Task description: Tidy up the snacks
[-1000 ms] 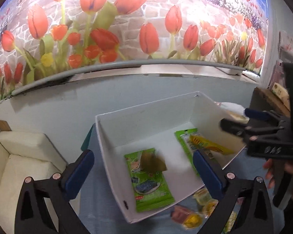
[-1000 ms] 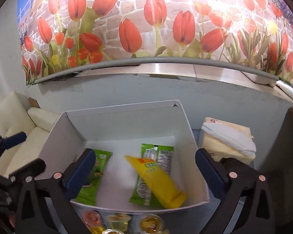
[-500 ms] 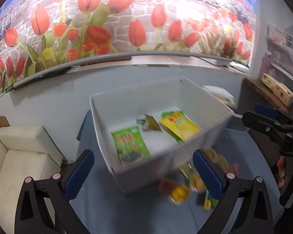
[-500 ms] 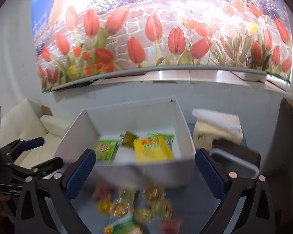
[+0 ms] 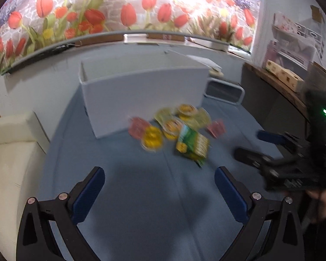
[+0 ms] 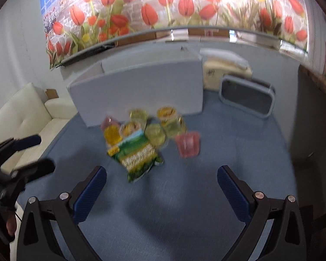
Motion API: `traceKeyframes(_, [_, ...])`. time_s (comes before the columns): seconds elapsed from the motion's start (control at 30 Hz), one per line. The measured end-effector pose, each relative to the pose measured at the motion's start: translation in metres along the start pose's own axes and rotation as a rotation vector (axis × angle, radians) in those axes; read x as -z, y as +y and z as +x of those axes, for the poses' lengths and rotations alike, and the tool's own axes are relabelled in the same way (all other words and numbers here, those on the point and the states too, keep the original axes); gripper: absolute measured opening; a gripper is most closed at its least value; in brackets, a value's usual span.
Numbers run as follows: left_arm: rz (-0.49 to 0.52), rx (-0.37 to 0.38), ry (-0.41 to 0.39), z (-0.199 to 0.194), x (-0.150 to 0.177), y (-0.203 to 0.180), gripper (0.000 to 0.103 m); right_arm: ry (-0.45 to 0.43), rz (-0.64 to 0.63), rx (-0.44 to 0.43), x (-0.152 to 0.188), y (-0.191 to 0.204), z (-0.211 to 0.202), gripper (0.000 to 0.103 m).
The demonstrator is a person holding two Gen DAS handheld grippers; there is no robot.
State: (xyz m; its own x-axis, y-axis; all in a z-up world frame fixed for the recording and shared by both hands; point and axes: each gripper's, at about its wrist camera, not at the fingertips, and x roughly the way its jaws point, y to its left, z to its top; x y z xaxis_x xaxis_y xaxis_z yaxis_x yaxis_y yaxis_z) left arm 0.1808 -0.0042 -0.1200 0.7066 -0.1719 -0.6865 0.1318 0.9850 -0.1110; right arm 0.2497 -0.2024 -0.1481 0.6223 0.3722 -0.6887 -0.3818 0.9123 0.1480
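A white box [image 5: 141, 91] stands on the blue table; it also shows in the right wrist view [image 6: 139, 91], and its inside is hidden. In front of it lie several small jelly cups [image 5: 152, 138] [image 6: 155, 134], a pink cup [image 6: 188, 144] and a green snack packet [image 5: 192, 145] [image 6: 137, 154]. My left gripper [image 5: 158, 187] is open and empty, well back from the pile. My right gripper [image 6: 162, 187] is open and empty, just short of the packet. Each gripper shows at the side of the other's view, the right one [image 5: 263, 145] and the left one [image 6: 30, 152].
A grey-framed black tray [image 6: 246, 96] leans right of the box, with a cream bag [image 6: 226, 65] behind it. A white sofa [image 5: 8, 152] lies to the left. A dark shelf [image 5: 278, 82] stands at the right. Bare blue cloth [image 6: 173, 217] lies beneath the grippers.
Both grippers have pulled back and dropped lower. The box's inside with its packets has gone out of sight, and the pile of cups and the green packet has come into view.
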Motion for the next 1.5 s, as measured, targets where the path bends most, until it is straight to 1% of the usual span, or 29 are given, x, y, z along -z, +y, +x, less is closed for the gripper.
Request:
traceKeyframes(0.03, [0.007, 0.003, 0.003, -0.001, 0.003, -0.004, 0.103, 0.005, 0.008, 0.001, -0.001, -0.002, 0.003, 0.103])
traceKeyframes(0.1, [0.025, -0.02, 0.006, 0.001, 0.006, -0.01, 0.103, 0.011, 0.023, 0.015, -0.006, -0.009, 0.011, 0.103])
traceKeyframes(0.13, [0.025, -0.024, 0.008, 0.002, 0.006, -0.01, 0.103, 0.006, 0.03, 0.008, -0.01, -0.012, 0.015, 0.103])
traceKeyframes(0.23, [0.012, -0.008, 0.028, 0.007, 0.006, -0.011, 0.103, 0.02, 0.027, 0.04, -0.022, -0.019, 0.033, 0.103])
traceKeyframes(0.33, [0.008, 0.003, 0.037, 0.011, 0.007, -0.011, 0.103, 0.058, 0.067, 0.029, -0.029, -0.03, 0.055, 0.103])
traceKeyframes(0.4, [0.017, -0.003, 0.044, 0.016, 0.007, -0.012, 0.103, 0.063, 0.08, 0.039, -0.033, -0.036, 0.065, 0.103])
traceKeyframes(0.47, [0.024, -0.009, 0.053, 0.02, 0.007, -0.013, 0.103, 0.072, 0.077, 0.042, -0.035, -0.037, 0.073, 0.101])
traceKeyframes(0.53, [0.018, -0.009, 0.065, 0.026, 0.005, -0.013, 0.103, 0.102, 0.08, 0.045, -0.037, -0.037, 0.082, 0.091])
traceKeyframes(0.57, [0.016, -0.007, 0.068, 0.028, 0.004, -0.013, 0.103, 0.12, 0.082, 0.036, -0.036, -0.037, 0.087, 0.088])
traceKeyframes(0.6, [0.014, -0.01, 0.071, 0.03, 0.004, -0.013, 0.103, 0.131, 0.078, 0.033, -0.036, -0.037, 0.09, 0.077])
traceKeyframes(0.63, [0.013, -0.011, 0.074, 0.031, 0.004, -0.013, 0.103, 0.147, 0.067, 0.035, -0.035, -0.037, 0.095, 0.061])
traceKeyframes(0.67, [0.013, -0.007, 0.079, 0.033, 0.004, -0.014, 0.103, 0.134, 0.039, 0.064, -0.036, -0.036, 0.096, 0.056])
traceKeyframes(0.7, [0.015, -0.004, 0.081, 0.035, 0.004, -0.014, 0.103, 0.138, 0.032, 0.061, -0.036, -0.036, 0.097, 0.045])
traceKeyframes(0.73, [0.018, -0.005, 0.083, 0.036, 0.004, -0.015, 0.103, 0.135, 0.033, 0.053, -0.036, -0.036, 0.097, 0.039])
traceKeyframes(0.87, [0.026, -0.017, 0.094, 0.046, 0.002, -0.016, 0.103, 0.121, 0.01, 0.073, -0.033, -0.033, 0.091, 0.039])
traceKeyframes(0.97, [0.021, -0.009, 0.103, 0.055, 0.0, -0.018, 0.103, 0.099, 0.017, 0.062, -0.026, -0.028, 0.077, 0.039])
traceKeyframes(1.0, [0.017, -0.009, 0.111, 0.059, 0.0, -0.018, 0.103, 0.092, 0.016, 0.067, -0.023, -0.026, 0.07, 0.036])
traceKeyframes(1.03, [0.016, -0.007, 0.111, 0.061, 0.001, -0.019, 0.103, 0.088, 0.017, 0.07, -0.021, -0.025, 0.065, 0.036])
traceKeyframes(1.2, [0.016, 0.005, 0.133, 0.075, -0.003, -0.028, 0.103, 0.05, 0.026, 0.07, -0.008, -0.02, 0.028, 0.036])
traceKeyframes(1.3, [0.006, 0.013, 0.131, 0.082, -0.007, -0.034, 0.103, 0.013, 0.057, 0.048, -0.001, -0.024, -0.007, 0.036])
traceKeyframes(1.37, [0.003, -0.004, 0.137, 0.092, -0.011, -0.04, 0.103, -0.007, 0.066, 0.042, 0.002, -0.031, -0.024, 0.036])
traceKeyframes(1.5, [0.015, -0.036, 0.15, 0.112, -0.017, -0.054, 0.103, -0.018, 0.063, 0.021, 0.009, -0.029, -0.045, 0.036])
